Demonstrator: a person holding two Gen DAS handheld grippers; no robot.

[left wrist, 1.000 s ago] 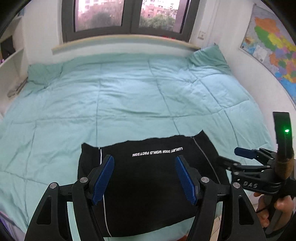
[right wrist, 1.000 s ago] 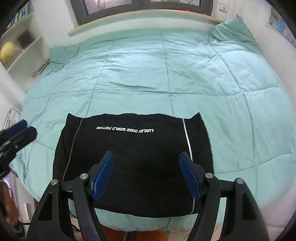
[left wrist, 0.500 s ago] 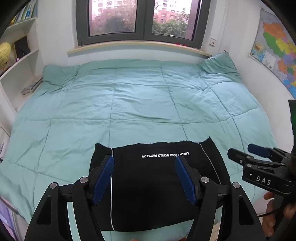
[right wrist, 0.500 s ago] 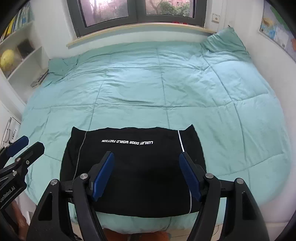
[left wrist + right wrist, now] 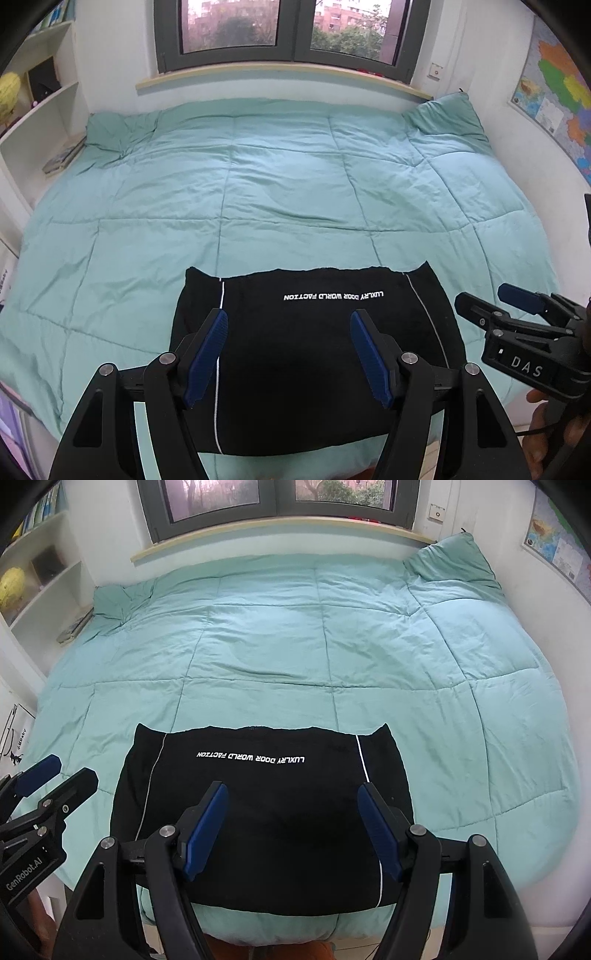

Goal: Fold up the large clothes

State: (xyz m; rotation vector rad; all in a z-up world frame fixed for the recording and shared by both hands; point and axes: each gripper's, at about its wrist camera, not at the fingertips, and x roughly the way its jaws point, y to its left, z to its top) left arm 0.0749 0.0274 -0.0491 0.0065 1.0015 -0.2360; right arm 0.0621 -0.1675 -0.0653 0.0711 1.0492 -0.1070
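Observation:
A black garment (image 5: pixel 310 354) with white side stripes and a white line of text lies folded into a flat rectangle at the near edge of the bed; it also shows in the right wrist view (image 5: pixel 258 805). My left gripper (image 5: pixel 289 325) is open and empty, held above the garment and apart from it. My right gripper (image 5: pixel 291 797) is open and empty, also above the garment. Each gripper shows at the edge of the other's view: the right one (image 5: pixel 491 299) and the left one (image 5: pixel 59 771).
The bed is covered by a teal quilt (image 5: pixel 288 192) with a pillow (image 5: pixel 447 118) at the far right. A window and sill (image 5: pixel 280 70) stand behind. White shelves (image 5: pixel 40 122) are at the left, a wall map (image 5: pixel 557 107) at the right.
Both grippers have pulled back and risen away from the bed, still open. The garment looks smaller and farther off, and has not moved.

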